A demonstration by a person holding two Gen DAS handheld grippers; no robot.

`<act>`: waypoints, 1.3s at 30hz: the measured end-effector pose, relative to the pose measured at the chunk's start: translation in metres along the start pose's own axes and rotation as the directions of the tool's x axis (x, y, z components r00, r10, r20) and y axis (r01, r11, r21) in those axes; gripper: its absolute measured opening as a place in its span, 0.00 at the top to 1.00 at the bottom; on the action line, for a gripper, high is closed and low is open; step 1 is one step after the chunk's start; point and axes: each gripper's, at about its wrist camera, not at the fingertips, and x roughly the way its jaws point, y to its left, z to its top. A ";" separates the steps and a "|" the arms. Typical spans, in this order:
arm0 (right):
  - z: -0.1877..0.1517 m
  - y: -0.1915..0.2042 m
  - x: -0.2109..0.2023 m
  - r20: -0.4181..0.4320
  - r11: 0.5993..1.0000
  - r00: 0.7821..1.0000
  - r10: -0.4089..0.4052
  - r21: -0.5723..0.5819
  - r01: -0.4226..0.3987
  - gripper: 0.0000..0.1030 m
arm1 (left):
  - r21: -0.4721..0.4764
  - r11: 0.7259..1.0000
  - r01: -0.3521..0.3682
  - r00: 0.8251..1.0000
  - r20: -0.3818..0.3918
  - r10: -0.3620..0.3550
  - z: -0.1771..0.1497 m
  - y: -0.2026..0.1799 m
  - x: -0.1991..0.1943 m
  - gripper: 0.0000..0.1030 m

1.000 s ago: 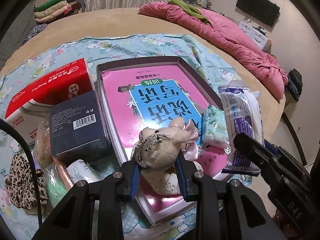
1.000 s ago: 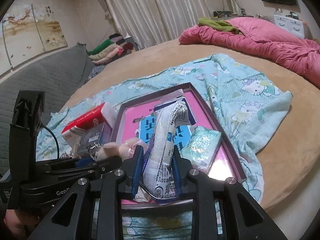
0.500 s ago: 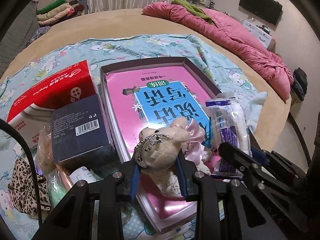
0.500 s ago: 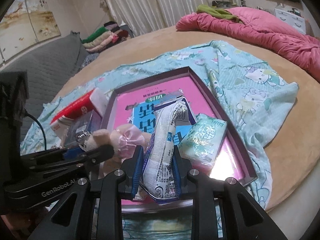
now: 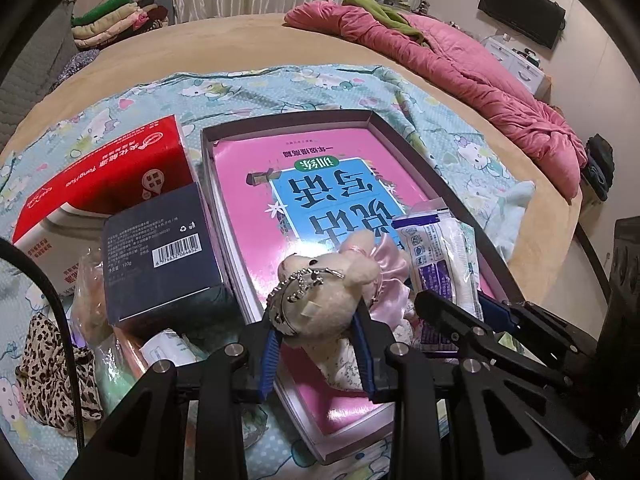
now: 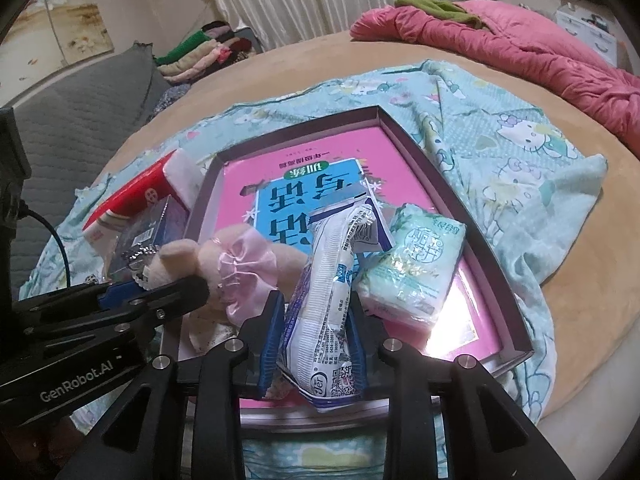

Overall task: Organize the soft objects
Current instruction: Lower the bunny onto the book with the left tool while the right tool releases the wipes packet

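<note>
Bedspread (image 5: 304,92) with cartoon cats covers the round tan bed (image 5: 224,36).

A red cardboard box (image 5: 108,172) lies beside a dark navy carton (image 5: 160,256). A crumpled pink quilt (image 5: 460,68) lies well apart.

The right gripper (image 6: 314,340) has lowered its white packet (image 6: 332,292) beside the plush toy (image 6: 224,268), jaws opening.
</note>
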 end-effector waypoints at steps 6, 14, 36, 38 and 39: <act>0.000 -0.001 -0.003 0.011 1.000 1.000 -0.002 0.004 0.002 0.64 | 0.000 1.000 0.016 1.000 -0.010 -0.016 -0.001 0.000 -0.001 0.68; 0.002 -0.007 -0.021 0.091 0.999 0.996 0.013 0.038 -0.016 0.54 | -0.013 0.998 0.059 0.998 -0.037 -0.059 -0.003 -0.001 -0.001 0.67; 0.003 -0.018 -0.035 0.153 0.996 0.988 0.000 0.088 -0.014 0.43 | -0.021 0.999 0.042 0.999 -0.021 -0.042 0.000 0.008 -0.013 0.48; 0.003 -0.017 -0.035 0.155 0.996 0.988 0.001 0.088 -0.014 0.42 | -0.019 0.999 0.041 0.999 -0.021 -0.041 0.001 0.008 -0.014 0.48; 0.003 -0.017 -0.035 0.155 0.996 0.988 -0.003 0.086 -0.011 0.41 | -0.017 0.999 0.040 0.999 -0.021 -0.041 0.000 0.008 -0.014 0.48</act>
